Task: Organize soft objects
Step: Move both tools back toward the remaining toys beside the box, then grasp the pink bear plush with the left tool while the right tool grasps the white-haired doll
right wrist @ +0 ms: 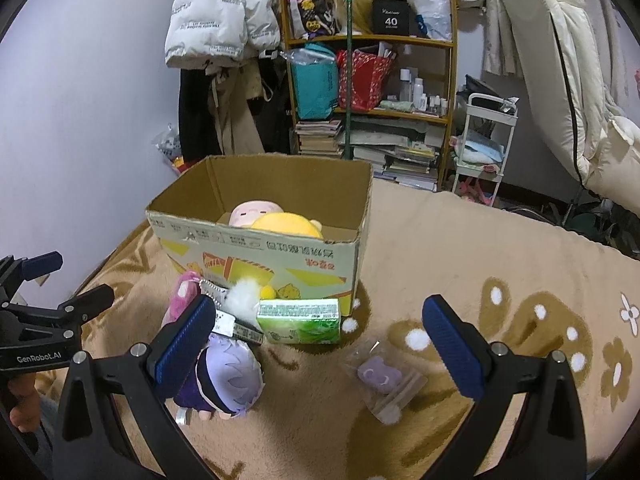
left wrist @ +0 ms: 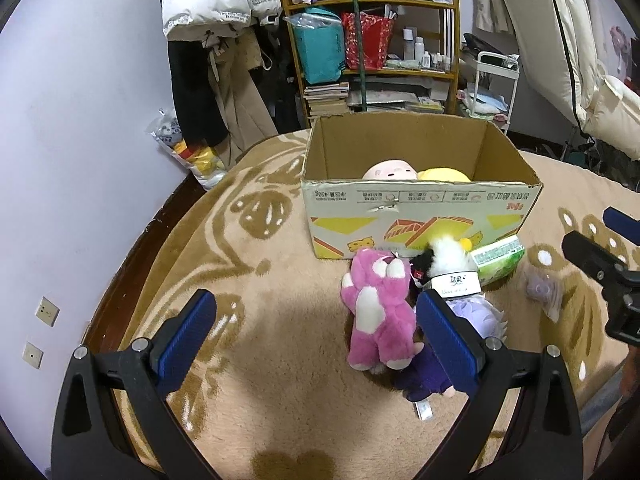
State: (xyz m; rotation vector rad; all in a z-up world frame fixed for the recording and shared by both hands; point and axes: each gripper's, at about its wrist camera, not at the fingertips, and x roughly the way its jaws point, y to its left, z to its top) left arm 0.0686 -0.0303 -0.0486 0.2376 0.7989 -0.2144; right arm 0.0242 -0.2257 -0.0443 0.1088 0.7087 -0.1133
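Note:
An open cardboard box [left wrist: 420, 216] stands on the blanket and holds a pink-headed doll [left wrist: 390, 169] and a yellow plush [left wrist: 446, 175]. In front of it lie a pink plush bear [left wrist: 378, 316], a black-and-white plush [left wrist: 440, 260], a purple-haired doll [right wrist: 228, 376], a green tissue pack [right wrist: 300, 320] and a small purple toy in a clear bag [right wrist: 380, 376]. My left gripper [left wrist: 316, 328] is open and empty, hovering left of the pink bear. My right gripper [right wrist: 320, 336] is open and empty above the bagged toy and tissue pack.
A beige patterned blanket [left wrist: 240, 240] covers the surface. Behind the box stand a wooden shelf [left wrist: 372, 40] with bags and books, hanging coats [left wrist: 216, 8] and a white trolley [right wrist: 484, 148]. The wall [left wrist: 80, 120] is at the left.

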